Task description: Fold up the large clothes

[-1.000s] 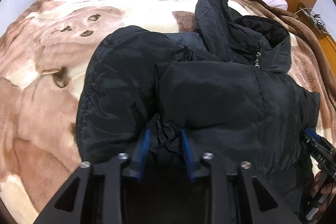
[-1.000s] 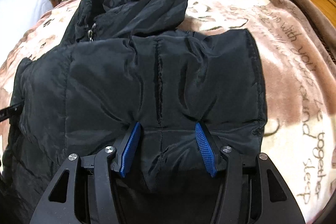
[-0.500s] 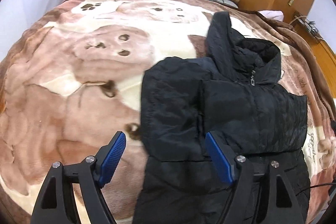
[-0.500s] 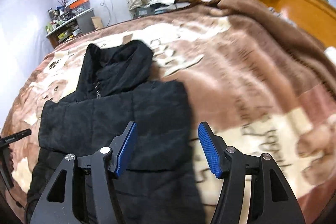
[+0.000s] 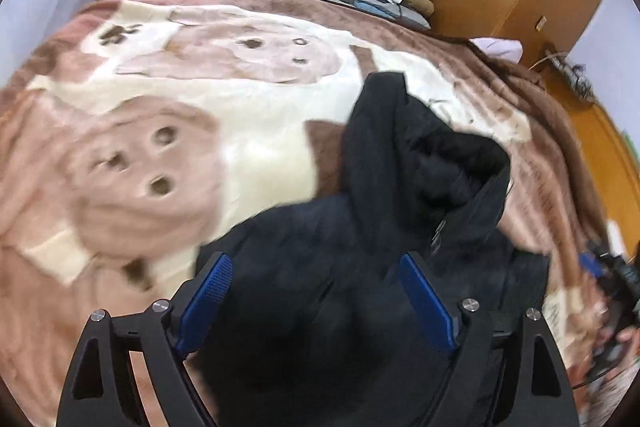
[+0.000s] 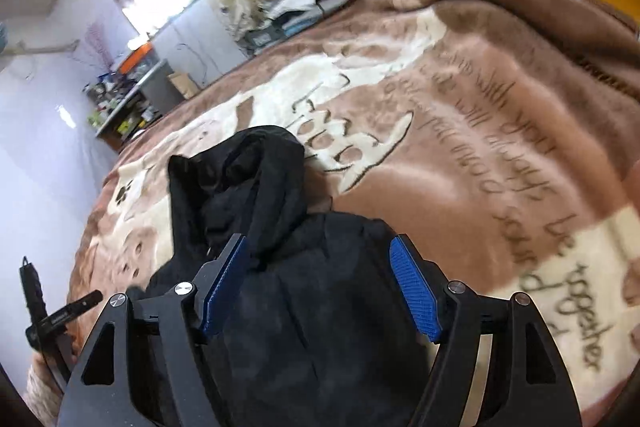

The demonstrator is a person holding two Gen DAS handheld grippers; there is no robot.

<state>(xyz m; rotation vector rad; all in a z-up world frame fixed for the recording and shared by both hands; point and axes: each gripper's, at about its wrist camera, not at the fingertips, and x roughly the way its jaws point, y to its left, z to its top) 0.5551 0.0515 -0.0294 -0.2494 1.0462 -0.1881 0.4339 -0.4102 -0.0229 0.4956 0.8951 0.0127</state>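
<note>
Now, both grippers clear of the folded black jacket (image 5: 360, 267), jaws opening.

I see my left gripper (image 5: 316, 301) and right gripper (image 6: 320, 287) spreading wide with nothing pinched — the jacket lies below and beyond the fingers on the blanket (image 5: 160, 147), hood (image 6: 256, 187) at the far end. I'd next grip that hood evenly — both corners together — so the fold lands square.

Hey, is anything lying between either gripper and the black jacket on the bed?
Nothing visible. The left gripper and right gripper both hover over the black jacket, jaws opening and empty, with only the brown blanket around it.
</note>
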